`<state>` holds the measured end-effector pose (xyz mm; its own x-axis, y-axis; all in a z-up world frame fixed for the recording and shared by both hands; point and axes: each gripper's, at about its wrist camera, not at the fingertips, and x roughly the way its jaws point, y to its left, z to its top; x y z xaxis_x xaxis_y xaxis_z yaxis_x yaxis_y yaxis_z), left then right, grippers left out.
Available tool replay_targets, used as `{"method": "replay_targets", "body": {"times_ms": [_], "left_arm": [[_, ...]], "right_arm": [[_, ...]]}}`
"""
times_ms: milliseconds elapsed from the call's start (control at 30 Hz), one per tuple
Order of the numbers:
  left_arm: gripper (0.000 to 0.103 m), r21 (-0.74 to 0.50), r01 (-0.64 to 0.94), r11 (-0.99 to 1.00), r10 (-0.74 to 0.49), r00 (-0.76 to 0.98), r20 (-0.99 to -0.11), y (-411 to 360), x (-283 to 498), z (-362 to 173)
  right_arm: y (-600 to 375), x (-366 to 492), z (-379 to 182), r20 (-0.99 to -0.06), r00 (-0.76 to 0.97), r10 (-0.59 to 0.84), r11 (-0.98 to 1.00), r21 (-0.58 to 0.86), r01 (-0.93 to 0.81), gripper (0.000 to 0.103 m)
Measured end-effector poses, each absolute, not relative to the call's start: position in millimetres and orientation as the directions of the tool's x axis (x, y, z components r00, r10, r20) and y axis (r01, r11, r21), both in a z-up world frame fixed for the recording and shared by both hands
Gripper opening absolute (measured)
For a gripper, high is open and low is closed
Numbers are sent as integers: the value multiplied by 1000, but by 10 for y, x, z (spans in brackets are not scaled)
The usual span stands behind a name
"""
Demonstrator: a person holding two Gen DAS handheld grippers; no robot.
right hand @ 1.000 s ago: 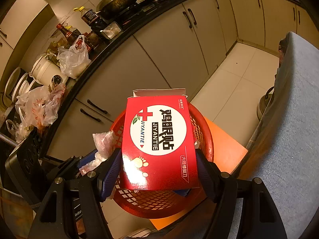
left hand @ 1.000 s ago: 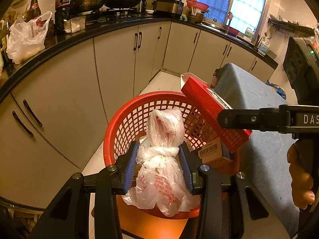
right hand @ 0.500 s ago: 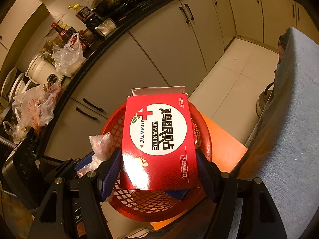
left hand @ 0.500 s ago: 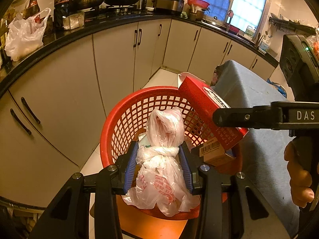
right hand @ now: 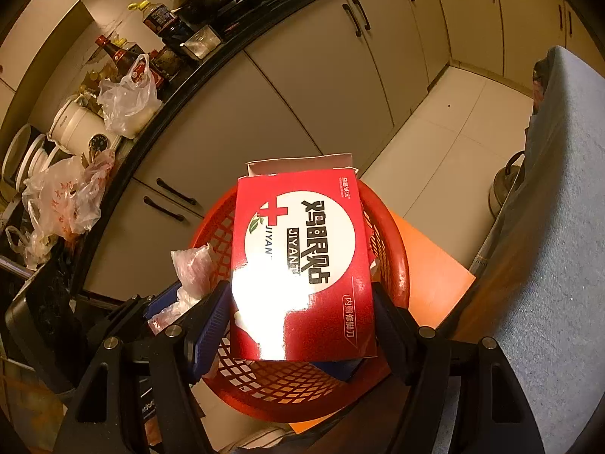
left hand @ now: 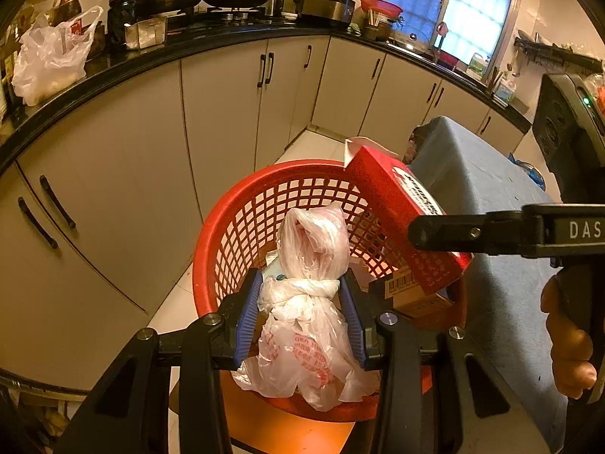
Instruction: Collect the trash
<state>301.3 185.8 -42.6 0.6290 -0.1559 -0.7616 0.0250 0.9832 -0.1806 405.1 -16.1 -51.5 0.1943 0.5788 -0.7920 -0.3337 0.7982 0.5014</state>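
Both grippers loaded | L gripper (left hand: 298, 321) clamps knotted bag (left hand: 306, 302) | R gripper (right hand: 298, 325) grips red box (right hand: 302, 265) ("JIYANTIE") over basket (left hand: 242, 219)

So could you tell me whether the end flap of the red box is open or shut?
Open: the red box shows a pale flap standing up past its far end, above the red basket.

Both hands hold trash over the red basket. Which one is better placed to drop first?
Right: its box hangs over the basket's opening. The left's bag hangs over the near rim.
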Motion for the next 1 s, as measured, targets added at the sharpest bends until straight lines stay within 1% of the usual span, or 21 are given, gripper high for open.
{"method": "replay_targets", "body": {"times_ms": [200,267,367,1000], "left_arm": [[41,-194,19,981,-162,631,-758,1882,3008,-435],[46,-204,20,979,-170,634,-755,1898,3001,-431],[48,-202,19,979,-168,638,-752,1891,2987,-414],[49,-223,4,975,-172,647,-743,1965,2914,-352]], "right_arm": [[-164,4041,-525,-796,179,579,797,506,-330,77],[-170,4041,-526,-796,178,579,798,507,-326,77],[-185,4042,-528,-794,175,582,796,512,-323,78],[-158,3997,-455,-787,178,590,789,516,-334,78]]}}
